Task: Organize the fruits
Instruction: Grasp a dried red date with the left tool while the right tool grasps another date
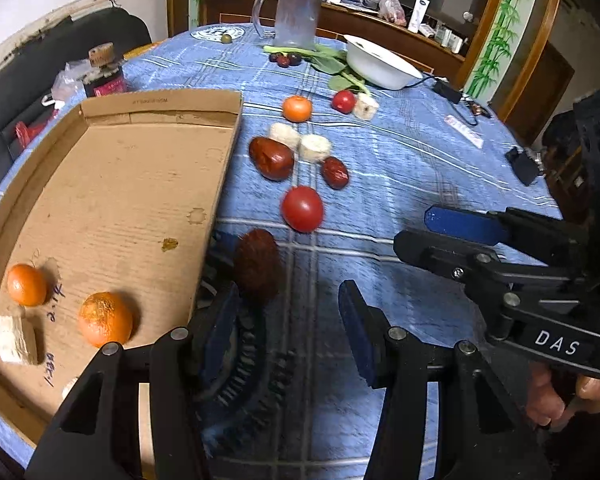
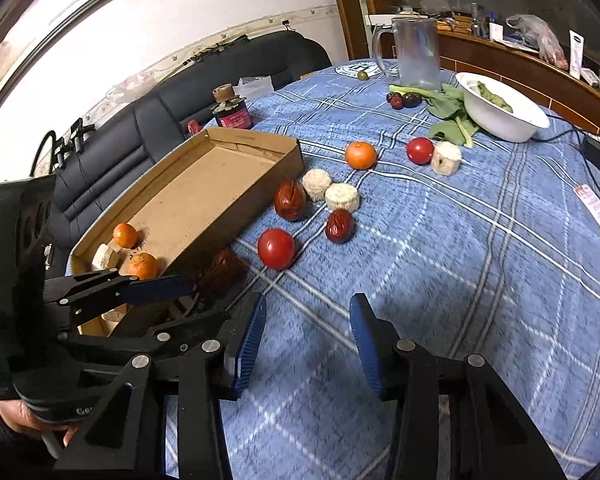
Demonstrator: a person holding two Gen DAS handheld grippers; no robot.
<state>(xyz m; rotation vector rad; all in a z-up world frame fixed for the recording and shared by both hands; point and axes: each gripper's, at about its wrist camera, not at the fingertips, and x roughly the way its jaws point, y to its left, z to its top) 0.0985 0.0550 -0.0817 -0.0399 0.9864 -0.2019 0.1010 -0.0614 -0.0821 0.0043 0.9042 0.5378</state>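
Observation:
A cardboard tray [image 1: 112,184] [image 2: 204,196] on the blue cloth holds two oranges [image 1: 105,319] [image 1: 27,284] and a pale cut piece [image 1: 16,340]. My left gripper [image 1: 288,320] is open; a blurred dark red date [image 1: 257,265] [image 2: 224,268] lies by its left finger, beside the tray wall. My right gripper [image 2: 306,340] is open and empty over bare cloth; it shows at the right of the left wrist view [image 1: 420,232]. On the cloth lie a tomato [image 1: 302,209], two dates [image 1: 271,158] [image 1: 335,172], pale pieces [image 1: 314,147], an orange [image 1: 297,108] and a small tomato [image 1: 343,101].
A white bowl [image 1: 380,65] with greens beside it, a glass mug [image 1: 296,16] and small dark fruits [image 1: 286,59] stand at the far side. A dark jar [image 1: 104,76] sits behind the tray. A charger and cable [image 1: 448,90] lie at the right. A black sofa is behind.

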